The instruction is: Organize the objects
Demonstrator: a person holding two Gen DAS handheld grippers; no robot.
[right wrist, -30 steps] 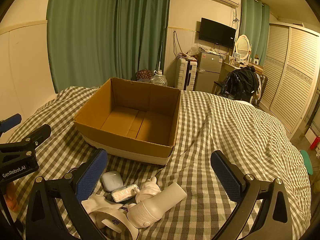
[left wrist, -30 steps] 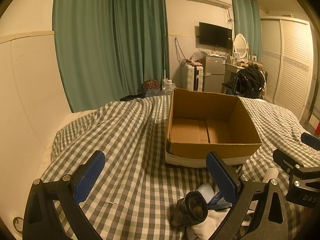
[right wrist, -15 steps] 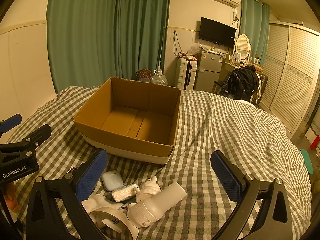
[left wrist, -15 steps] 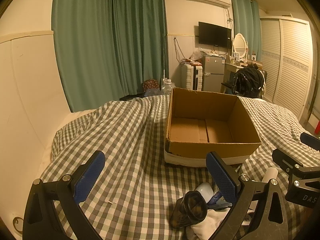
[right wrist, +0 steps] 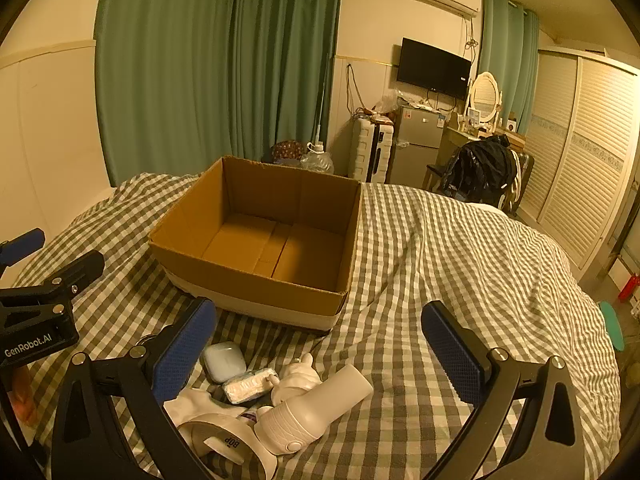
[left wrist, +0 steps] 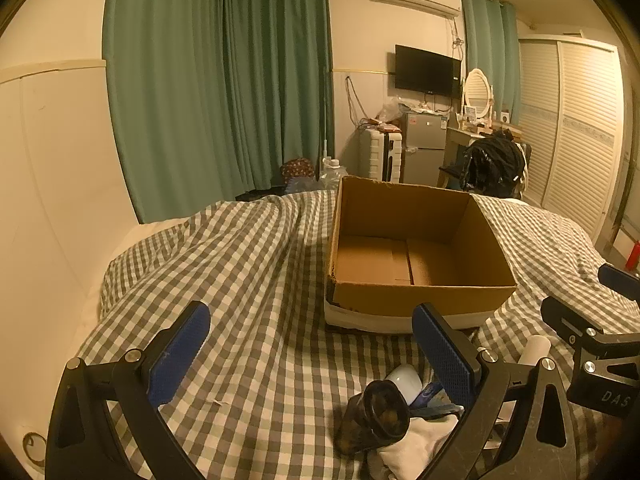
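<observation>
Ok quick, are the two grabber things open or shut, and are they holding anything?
Left gripper: open, jaws wide apart, holding nothing.
Right gripper: open, jaws wide apart, holding nothing.

Blk frames, blue-padded jaws, silver screws.

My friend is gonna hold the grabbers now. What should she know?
Left gripper: open, holding nothing, over the bed near the pile.
Right gripper: open, holding nothing, just above the pile.
Box: on the checked bed, nothing inside.
Pile in front of the box: white case, small wrapped packet, white figurine, white bottle, dark jar, white cloth.
Done: nothing packed yet.
Left: probably move every item from the pile into the box, one at a time.
</observation>
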